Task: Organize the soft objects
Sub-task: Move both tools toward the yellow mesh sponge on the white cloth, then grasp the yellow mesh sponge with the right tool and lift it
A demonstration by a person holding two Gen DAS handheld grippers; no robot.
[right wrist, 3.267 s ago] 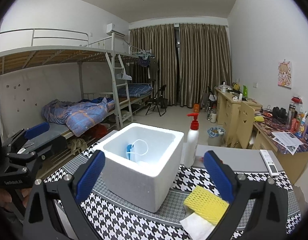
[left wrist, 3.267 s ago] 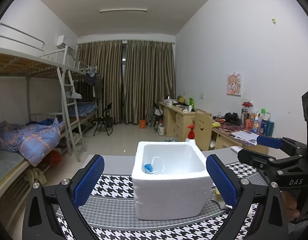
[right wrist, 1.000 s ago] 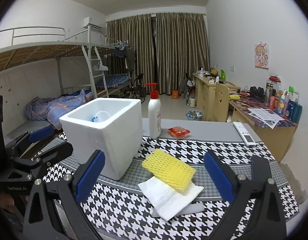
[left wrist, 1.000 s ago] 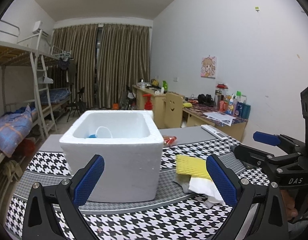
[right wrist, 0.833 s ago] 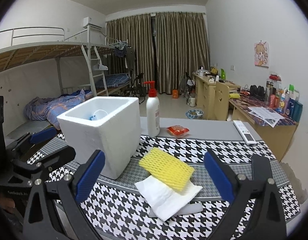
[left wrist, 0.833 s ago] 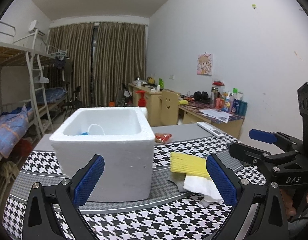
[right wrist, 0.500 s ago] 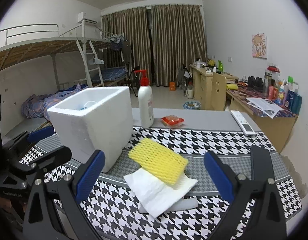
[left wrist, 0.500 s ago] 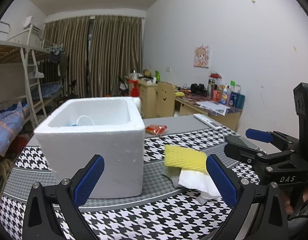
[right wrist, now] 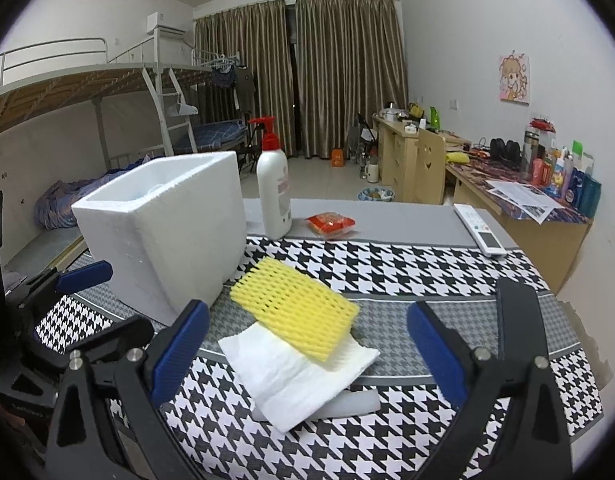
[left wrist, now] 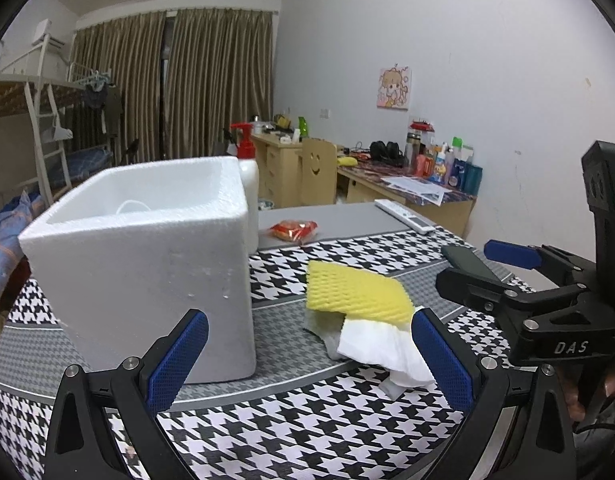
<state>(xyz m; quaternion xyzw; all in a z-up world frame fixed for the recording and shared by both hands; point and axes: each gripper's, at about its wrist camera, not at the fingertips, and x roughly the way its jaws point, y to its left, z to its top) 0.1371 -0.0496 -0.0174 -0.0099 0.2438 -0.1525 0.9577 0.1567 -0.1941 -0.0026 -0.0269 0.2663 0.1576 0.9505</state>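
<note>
Yellow foam net flat on tissue, long axis toward foam box (both grippers' fingers apart).

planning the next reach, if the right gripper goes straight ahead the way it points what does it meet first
Most likely the yellow foam net, lying on the white tissue between the open fingers of the right gripper. The foam box sits off to the left. Depth is uncertain.

The left gripper hangs wide open above the houndstooth cloth, white foam box left, yellow foam net right.
</note>
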